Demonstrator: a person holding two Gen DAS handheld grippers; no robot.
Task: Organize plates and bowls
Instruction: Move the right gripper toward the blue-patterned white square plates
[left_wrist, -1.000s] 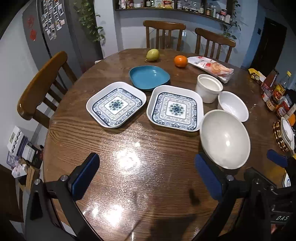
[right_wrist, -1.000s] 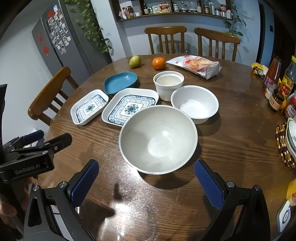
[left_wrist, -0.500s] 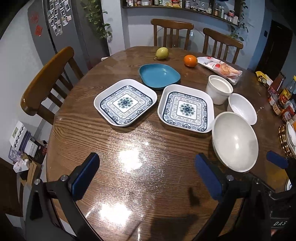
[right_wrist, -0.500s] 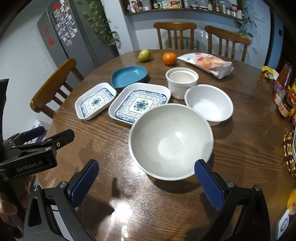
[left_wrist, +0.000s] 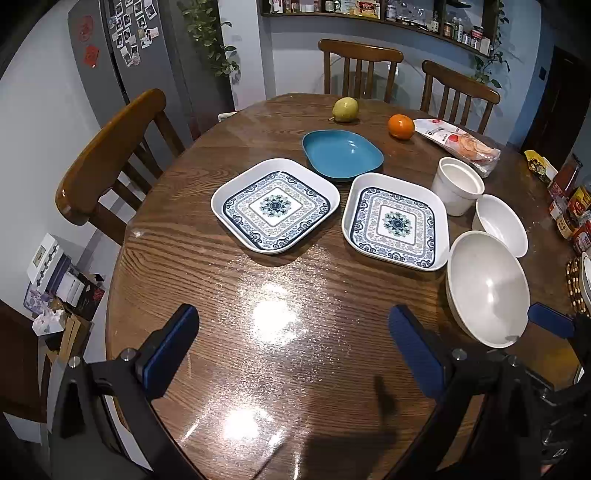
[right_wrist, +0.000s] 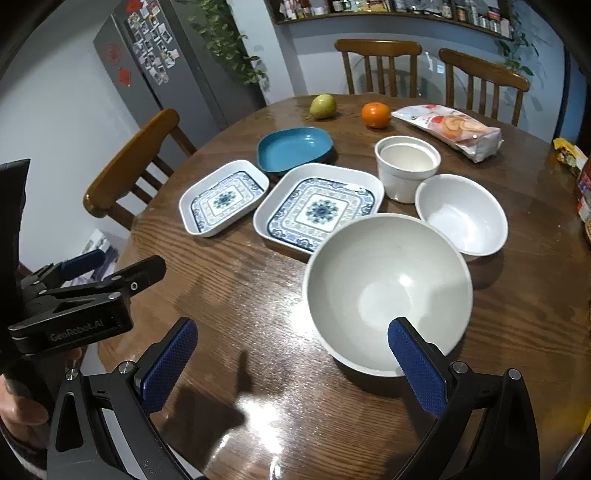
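table (left_wrist: 207, 266): round, wood, glossy; we see its near and left edge curving off toward a chair (left_wrist: 107, 162). Near half is bare w/ glare patches, open room in front of both grippers.
plates: two patterned square ones side by side mid-table, left plate (left_wrist: 275, 205) and right plate (left_wrist: 395, 221), a narrow gap betw. them; blue dish (left_wrist: 341, 155) just behind, its rim meeting both.
bowls: big bowl (right_wrist: 388, 291) nearest us on the right, rim just beside the right plate's corner; small bowl (right_wrist: 461, 214) behind it, close; cup (right_wrist: 406, 166) behind that, next to the right plate.
far edge: pear (left_wrist: 345, 109), orange (left_wrist: 400, 126), snack bag (left_wrist: 458, 146); jars crowd the right edge.
left gripper (left_wrist: 291, 350): spread wide, holding nothing, over bare table, pointed toward the plates.
right gripper (right_wrist: 293, 365): spread wide, nothing pinched; its right finger (right_wrist: 417, 369) overlaps the big bowl's near rim, contact we can't tell; left finger over bare wood.
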